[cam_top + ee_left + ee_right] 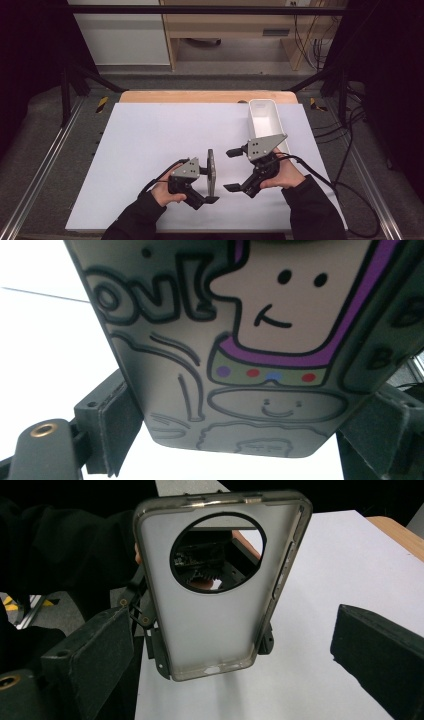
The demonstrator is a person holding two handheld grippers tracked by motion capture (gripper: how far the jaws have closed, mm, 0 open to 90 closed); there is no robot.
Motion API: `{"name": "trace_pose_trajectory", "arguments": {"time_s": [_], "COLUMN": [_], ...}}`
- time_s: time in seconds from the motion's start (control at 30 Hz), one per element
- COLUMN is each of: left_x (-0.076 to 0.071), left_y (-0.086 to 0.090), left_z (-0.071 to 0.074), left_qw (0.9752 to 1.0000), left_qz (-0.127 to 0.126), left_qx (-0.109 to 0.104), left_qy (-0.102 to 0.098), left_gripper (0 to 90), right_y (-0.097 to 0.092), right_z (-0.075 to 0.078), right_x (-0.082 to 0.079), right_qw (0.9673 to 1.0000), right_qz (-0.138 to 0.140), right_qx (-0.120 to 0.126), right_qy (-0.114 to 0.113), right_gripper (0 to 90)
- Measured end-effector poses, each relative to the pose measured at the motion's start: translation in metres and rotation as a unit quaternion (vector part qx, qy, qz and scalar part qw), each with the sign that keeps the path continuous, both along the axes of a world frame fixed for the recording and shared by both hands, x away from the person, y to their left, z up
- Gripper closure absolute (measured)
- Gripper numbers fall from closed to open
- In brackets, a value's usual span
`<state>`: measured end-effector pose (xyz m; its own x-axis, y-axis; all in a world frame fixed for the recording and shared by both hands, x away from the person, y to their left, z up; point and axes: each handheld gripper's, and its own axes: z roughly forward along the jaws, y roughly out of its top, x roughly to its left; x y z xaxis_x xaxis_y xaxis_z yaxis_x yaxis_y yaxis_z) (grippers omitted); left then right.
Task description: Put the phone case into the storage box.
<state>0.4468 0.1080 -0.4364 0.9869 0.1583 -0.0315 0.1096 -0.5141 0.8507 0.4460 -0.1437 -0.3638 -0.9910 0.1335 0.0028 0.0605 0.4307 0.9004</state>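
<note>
1. The left gripper [212,186] has a phone case [211,171] clamped between its 2 jaws and holds it on edge above the white table [150,150], in the near-middle of it. Standing it up like that probably makes both faces reachable, so the other gripper can get at it.
2. In the left gripper view the case's [225,355] printed back sits right over the camera: cartoon face, purple outline, coloured dots. The jaws press in on its 2 long edges from either side, so it looks held firmly rather than pinched at a corner.
3. In the right gripper view the case [215,585] shows its plain inner side with the round camera hole, facing the right gripper. That fits a handover or a re-grip, judging by the pose.
4. The right gripper [233,170] is spread wide with nothing in it, jaws either side of empty air, just beside the case and not touching.
5. The left hand [167,192] comes in low with the wrist rolled so the case's edge points away. The right hand [282,175] is angled inward toward the case.
6. A white bin [265,117] sits well behind the right gripper near the far edge, maybe the drop spot.
</note>
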Motion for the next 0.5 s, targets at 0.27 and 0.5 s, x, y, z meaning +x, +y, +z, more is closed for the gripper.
{"name": "trace_pose_trajectory", "arguments": {"time_s": [0.27, 0.5], "left_x": [-0.001, -0.001], "left_y": [-0.001, -0.001], "left_z": [-0.001, -0.001], "left_qw": [1.0000, 0.9999], "left_qz": [-0.006, -0.012], "left_qx": [-0.005, -0.009], "left_qy": [-0.001, 0.001], "left_gripper": [11.3, 11.3], "right_y": [0.008, 0.015], "right_z": [0.004, 0.006], "right_x": [-0.001, 0.002], "right_qw": [0.9999, 0.9996], "right_qz": [0.014, 0.023], "right_qx": [-0.007, -0.013], "right_qy": [-0.004, -0.005], "right_gripper": [4.0, 4.6]}}
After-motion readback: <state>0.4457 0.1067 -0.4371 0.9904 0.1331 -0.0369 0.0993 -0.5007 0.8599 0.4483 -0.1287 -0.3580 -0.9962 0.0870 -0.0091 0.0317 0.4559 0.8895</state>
